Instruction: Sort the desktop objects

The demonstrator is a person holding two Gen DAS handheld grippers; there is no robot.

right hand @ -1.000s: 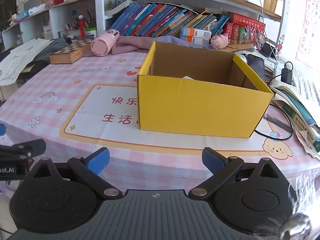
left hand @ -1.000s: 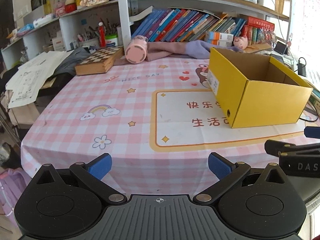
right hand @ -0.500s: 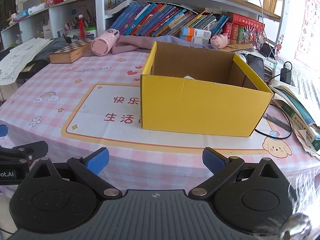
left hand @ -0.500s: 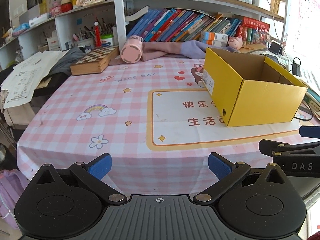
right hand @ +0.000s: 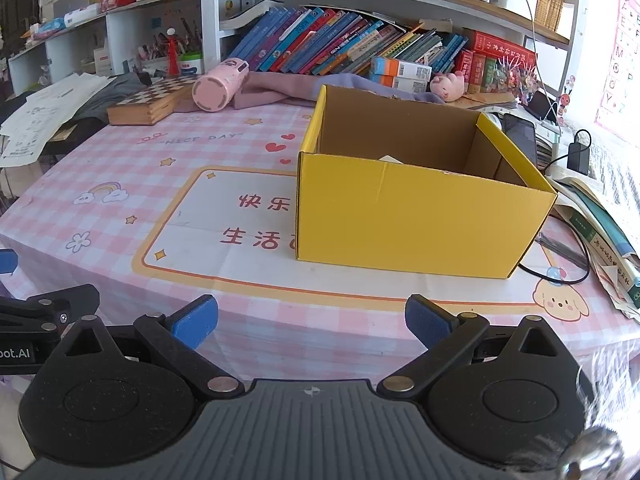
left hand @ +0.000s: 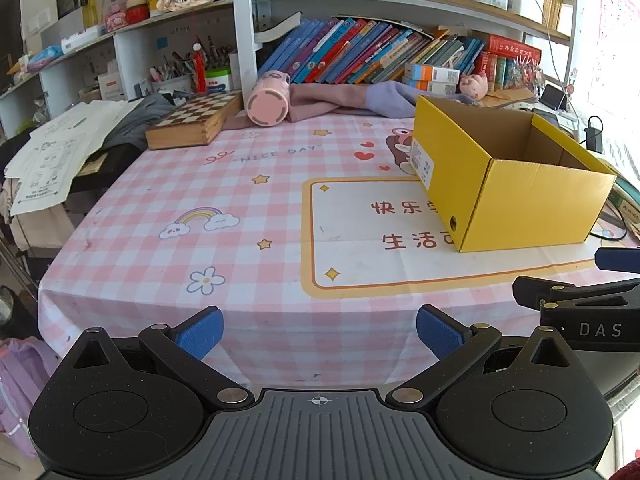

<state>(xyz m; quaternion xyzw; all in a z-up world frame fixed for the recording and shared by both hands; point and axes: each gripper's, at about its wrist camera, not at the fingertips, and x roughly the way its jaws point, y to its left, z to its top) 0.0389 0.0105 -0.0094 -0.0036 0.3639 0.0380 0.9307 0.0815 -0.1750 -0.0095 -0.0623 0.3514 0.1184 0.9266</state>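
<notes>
An open yellow cardboard box (left hand: 516, 196) (right hand: 408, 216) stands on the pink checked tablecloth (left hand: 200, 200) right of centre, with a pale scrap just visible inside. A pink cylindrical bottle (left hand: 267, 99) (right hand: 218, 86) lies on its side at the back, next to a wooden chessboard box (left hand: 192, 122) (right hand: 152, 100). My left gripper (left hand: 319, 330) hangs open at the table's near edge, holding nothing. My right gripper (right hand: 311, 322) is open too, in front of the yellow box and apart from it. Each gripper shows at the edge of the other's view.
Pink and purple cloth (left hand: 352, 100) lies behind the box under a shelf of books (left hand: 380, 56). Papers (left hand: 52, 152) pile up at the left. Books (right hand: 596, 224), a phone (right hand: 520, 136) and a charger cable (right hand: 576, 160) crowd the right side.
Both grippers have drawn back slightly from the table, so the box and bottle look a little farther off. Both stay open.
</notes>
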